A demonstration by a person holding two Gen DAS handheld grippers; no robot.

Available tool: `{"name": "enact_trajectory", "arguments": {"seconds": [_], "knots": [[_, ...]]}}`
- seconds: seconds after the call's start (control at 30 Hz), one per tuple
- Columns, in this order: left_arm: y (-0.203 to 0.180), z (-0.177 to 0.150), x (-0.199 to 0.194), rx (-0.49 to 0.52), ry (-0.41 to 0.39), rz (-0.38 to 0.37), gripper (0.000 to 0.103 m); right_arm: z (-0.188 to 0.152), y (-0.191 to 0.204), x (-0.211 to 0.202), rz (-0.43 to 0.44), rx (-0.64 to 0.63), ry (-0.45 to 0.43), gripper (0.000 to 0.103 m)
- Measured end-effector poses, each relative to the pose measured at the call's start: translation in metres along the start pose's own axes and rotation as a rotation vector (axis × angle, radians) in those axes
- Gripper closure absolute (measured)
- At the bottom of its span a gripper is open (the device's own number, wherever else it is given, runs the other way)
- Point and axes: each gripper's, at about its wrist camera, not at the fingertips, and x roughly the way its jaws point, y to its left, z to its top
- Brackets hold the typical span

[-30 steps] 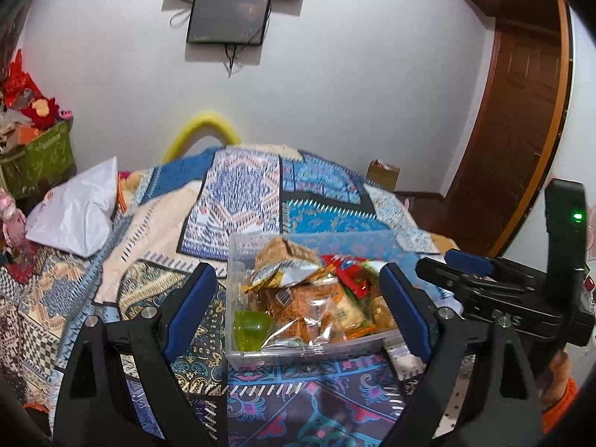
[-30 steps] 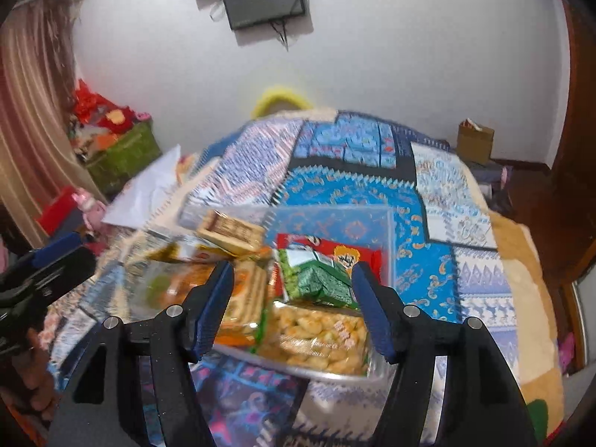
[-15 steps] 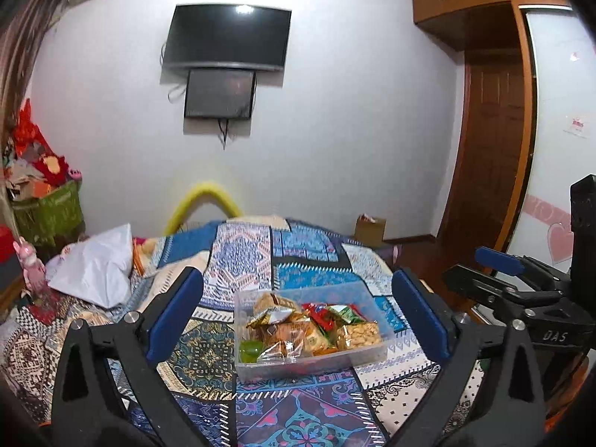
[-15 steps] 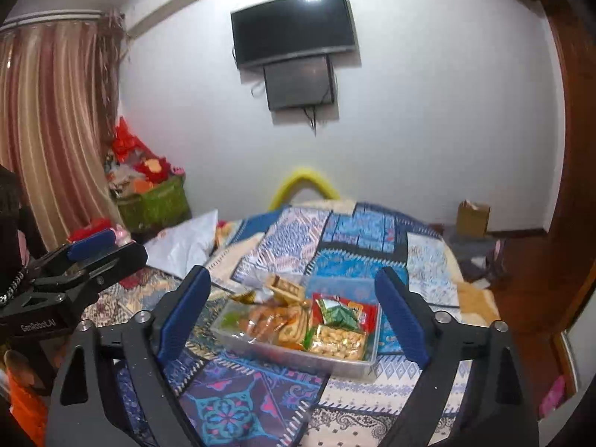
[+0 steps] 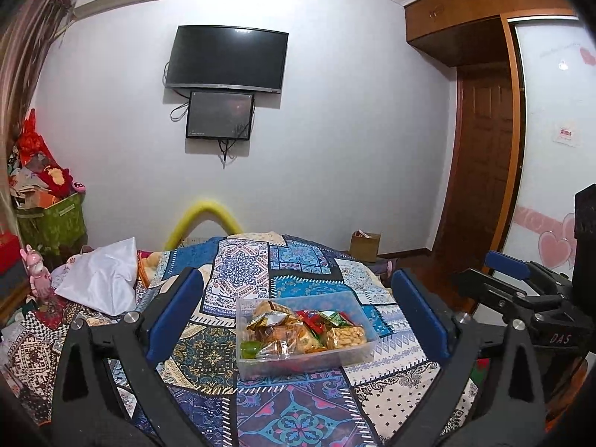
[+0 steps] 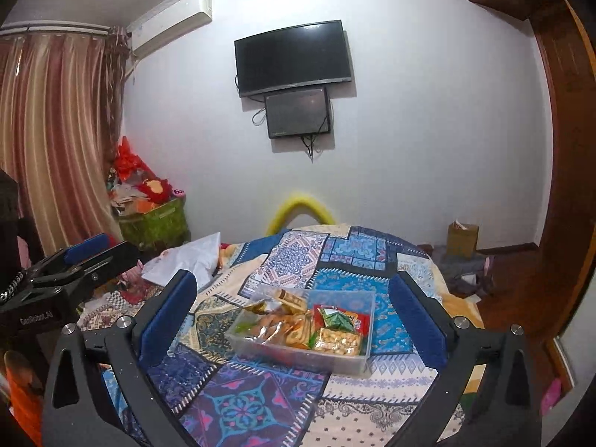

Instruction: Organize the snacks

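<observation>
A clear plastic box (image 5: 357,352) sits on the patterned bedspread, filled with snack packets (image 5: 298,331): peanuts, biscuits, a green jelly cup and red and green wrappers. My left gripper (image 5: 296,283) hovers well back from the box, open, with nothing between its blue pads. In the right wrist view the same box (image 6: 298,357) and its packets (image 6: 309,324) lie ahead of my right gripper (image 6: 291,285), whose jaws are opening wide and hold nothing. Each gripper shows at the edge of the other's view: the right one (image 5: 521,287) and the left one (image 6: 85,257).
The colourful patchwork bedspread (image 5: 298,409) covers the bed. A white plastic bag (image 5: 100,279) lies at the left. A green basket of clutter (image 5: 52,219) stands by the curtain, a cardboard box (image 5: 365,246) on the floor, a wooden door (image 5: 480,164) at the right.
Both grippers pulled back and up from the snack box, which now looks smaller and farther off. Both pairs of jaws spread wider, the right one more.
</observation>
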Motion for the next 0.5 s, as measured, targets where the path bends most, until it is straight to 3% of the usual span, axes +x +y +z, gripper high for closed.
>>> {"name": "enact_trajectory", "arguments": {"seconds": [0.5], "knots": [[-0.0042, -0.0064, -0.0017, 0.006, 0.015, -0.007, 0.001, -0.0045, -0.0002, -0.0103, -0.007, 0.011, -0.009, 0.000]]}}
